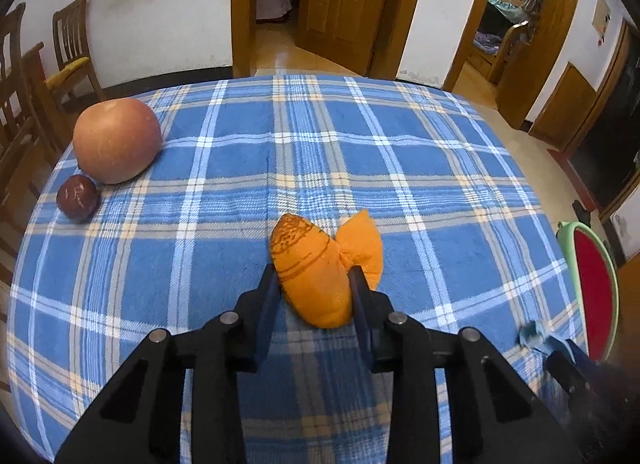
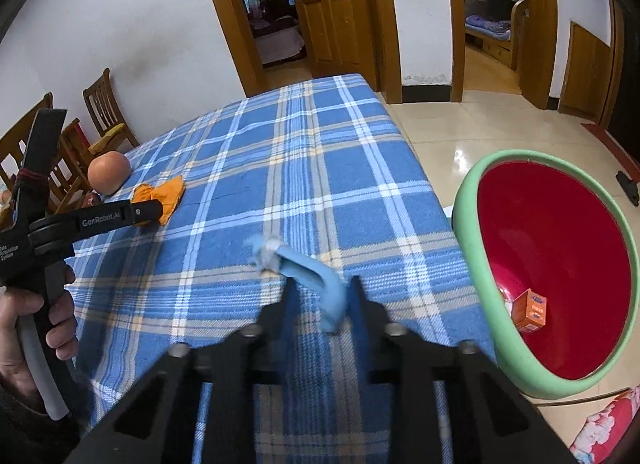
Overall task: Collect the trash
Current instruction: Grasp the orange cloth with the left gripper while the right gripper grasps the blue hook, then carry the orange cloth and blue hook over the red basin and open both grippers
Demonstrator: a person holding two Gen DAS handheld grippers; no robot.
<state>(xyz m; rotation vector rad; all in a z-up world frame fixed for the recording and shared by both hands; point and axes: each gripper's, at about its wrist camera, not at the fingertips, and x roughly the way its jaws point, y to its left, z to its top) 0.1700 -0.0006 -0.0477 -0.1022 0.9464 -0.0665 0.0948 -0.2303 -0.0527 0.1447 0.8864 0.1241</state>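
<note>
Partly done. One small orange box [image 2: 531, 310] already in red bin w/ green rim [image 2: 472, 232], off table's right edge. Left gripper [image 1: 314, 280] clamped on orange wrapper [image 1: 316, 268], near-centre of plaid table [image 1: 400, 152]. Right gripper [image 2: 320, 296] closed on blue scrap [image 2: 320, 276], near right edge. Both pieces yet to reach bin. Apple [image 1: 117, 140] and small dark fruit [image 1: 77, 197] far left: prob. not trash.

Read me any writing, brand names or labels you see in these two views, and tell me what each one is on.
"GenRobot.AI": white letters on the black arm of the left gripper, seen in the right wrist view.
"Data Acquisition System": small white print on the same gripper's body, partly cut off at the frame's edge, so this reading is uncertain.
Orange box in the basin: blue print, too small to read.
Wall notice: unreadable.
</note>
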